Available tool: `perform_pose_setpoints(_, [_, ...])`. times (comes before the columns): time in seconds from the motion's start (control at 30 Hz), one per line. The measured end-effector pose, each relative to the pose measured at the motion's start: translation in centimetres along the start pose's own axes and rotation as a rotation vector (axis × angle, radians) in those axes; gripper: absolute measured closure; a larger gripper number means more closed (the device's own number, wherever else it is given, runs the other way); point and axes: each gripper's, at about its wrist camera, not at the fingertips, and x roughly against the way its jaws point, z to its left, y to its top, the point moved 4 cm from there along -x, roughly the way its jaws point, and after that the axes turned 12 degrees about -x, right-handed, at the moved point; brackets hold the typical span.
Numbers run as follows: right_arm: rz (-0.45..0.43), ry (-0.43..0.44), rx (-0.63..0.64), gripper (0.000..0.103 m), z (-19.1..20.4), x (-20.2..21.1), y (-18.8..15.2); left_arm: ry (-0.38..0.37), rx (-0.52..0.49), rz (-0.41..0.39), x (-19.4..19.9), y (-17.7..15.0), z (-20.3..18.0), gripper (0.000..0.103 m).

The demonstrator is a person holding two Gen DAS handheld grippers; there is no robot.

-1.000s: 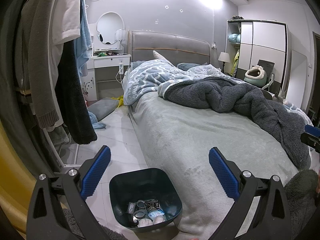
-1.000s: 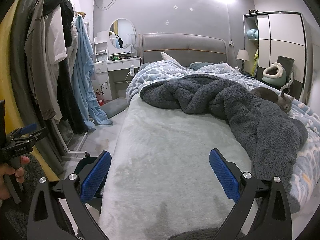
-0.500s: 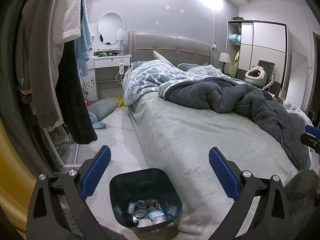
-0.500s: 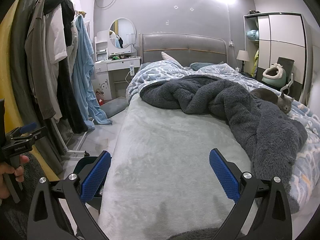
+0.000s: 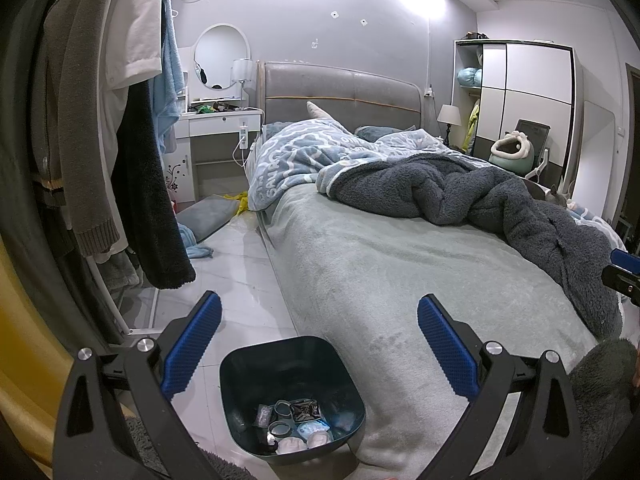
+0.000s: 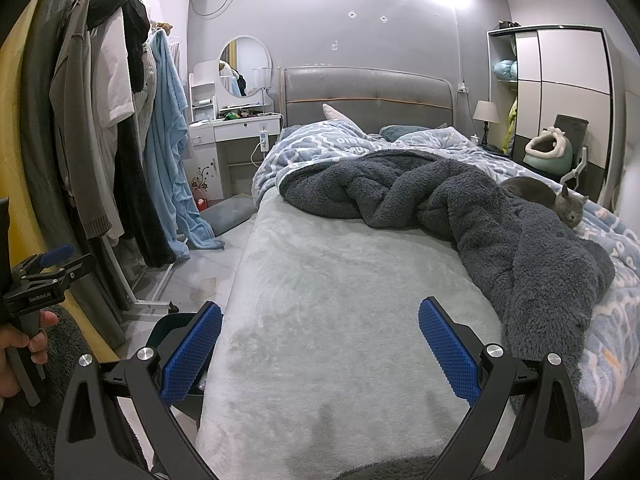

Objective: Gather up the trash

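Note:
A dark teal trash bin (image 5: 256, 368) stands on the floor by the bed's near left corner, with several small bits of trash (image 5: 294, 426) in its bottom: wrappers, rings, white lumps. My left gripper (image 5: 319, 344) is open and empty, above and just behind the bin. My right gripper (image 6: 320, 346) is open and empty over the pale grey bedsheet (image 6: 340, 300); the bin's rim (image 6: 168, 324) peeks out behind its left finger. The left gripper also shows in the right wrist view (image 6: 52, 264), held in a hand.
A dark grey fleece blanket (image 6: 460, 208) and a blue patterned quilt (image 5: 304, 156) lie on the bed, with a grey cat (image 6: 560, 200) at the right. A clothes rack (image 6: 112, 140) stands left. A white dresser (image 5: 216, 128), a cushion (image 5: 208, 216) and a wardrobe (image 6: 560, 92) stand further back.

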Motion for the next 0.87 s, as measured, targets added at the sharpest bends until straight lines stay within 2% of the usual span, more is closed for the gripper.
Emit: perform_pose_setpoints(0.87, [0.003,0.0,0.012,0.003,-0.14,-0.12,0.09,0.012,0.004,0.007,-0.15,-0.56,0.91,0.003])
